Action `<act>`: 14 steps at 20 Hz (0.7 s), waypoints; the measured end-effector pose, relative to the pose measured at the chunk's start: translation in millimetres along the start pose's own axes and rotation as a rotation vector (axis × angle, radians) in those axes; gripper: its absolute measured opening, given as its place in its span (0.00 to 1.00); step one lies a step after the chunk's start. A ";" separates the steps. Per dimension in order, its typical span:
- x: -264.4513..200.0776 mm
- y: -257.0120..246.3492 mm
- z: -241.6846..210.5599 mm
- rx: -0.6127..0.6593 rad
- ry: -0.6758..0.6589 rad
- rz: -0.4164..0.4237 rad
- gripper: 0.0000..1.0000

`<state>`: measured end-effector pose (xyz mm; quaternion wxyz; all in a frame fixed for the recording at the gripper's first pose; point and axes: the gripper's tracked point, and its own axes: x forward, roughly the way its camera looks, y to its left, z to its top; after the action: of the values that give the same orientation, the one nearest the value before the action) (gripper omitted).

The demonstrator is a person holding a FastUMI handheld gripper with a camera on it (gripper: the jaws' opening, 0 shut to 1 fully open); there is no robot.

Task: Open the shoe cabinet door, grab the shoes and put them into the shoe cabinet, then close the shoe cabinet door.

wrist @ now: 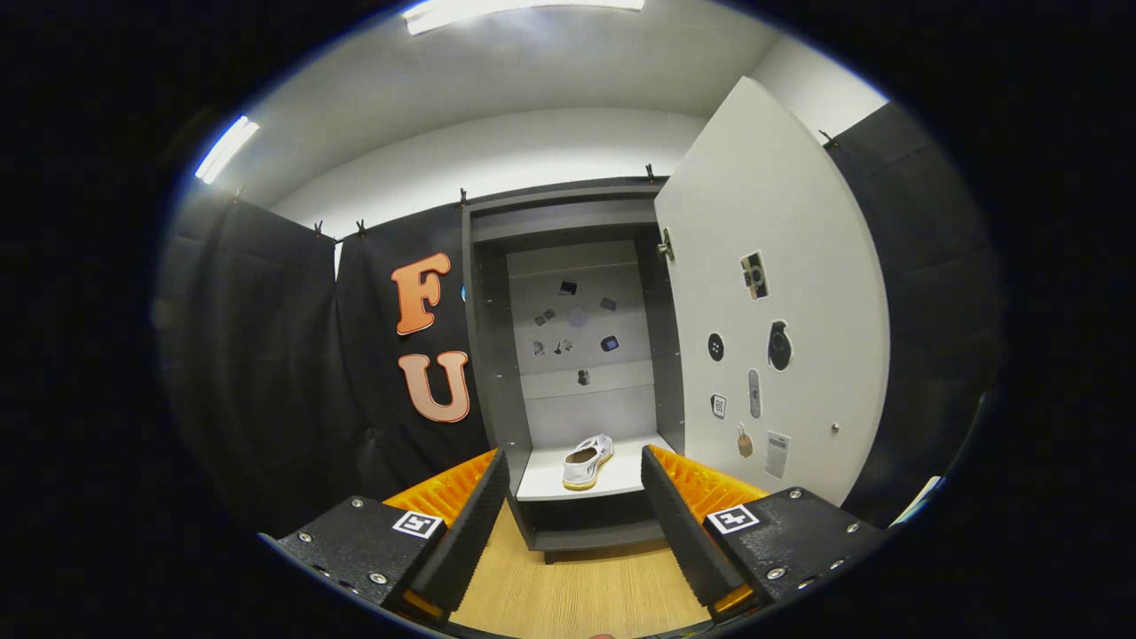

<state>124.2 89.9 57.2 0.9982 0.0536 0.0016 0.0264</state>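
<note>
The gripper hung level before the shoe cabinet, pointing straight at its open front. Its two fingers stood spread wide apart, holding nothing, their tips just short of the cabinet's lower shelf and clear of it on either side.

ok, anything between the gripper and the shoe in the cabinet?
Nothing but bare wooden floor and the shelf's front edge. In the gripper view the gripper is open and empty; the white shoe lies on the shelf beyond its fingers.
</note>
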 end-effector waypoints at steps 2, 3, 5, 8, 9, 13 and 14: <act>-10.7 -10.7 0.9 0.007 -0.003 -0.007 0.93; -15.6 -16.8 2.3 0.010 -0.007 -0.011 0.93; -22.8 -31.1 2.0 0.013 -0.008 -0.022 0.93; -33.6 -56.6 1.1 0.022 -0.007 -0.040 0.93; -37.6 -65.5 1.8 0.024 -0.009 -0.047 0.93; -50.4 -103.7 1.8 0.011 -0.012 -0.079 0.93; -53.0 -113.3 0.9 0.004 -0.012 -0.087 0.93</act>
<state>77.1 -25.5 46.0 0.9983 0.0556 -0.0021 -0.0175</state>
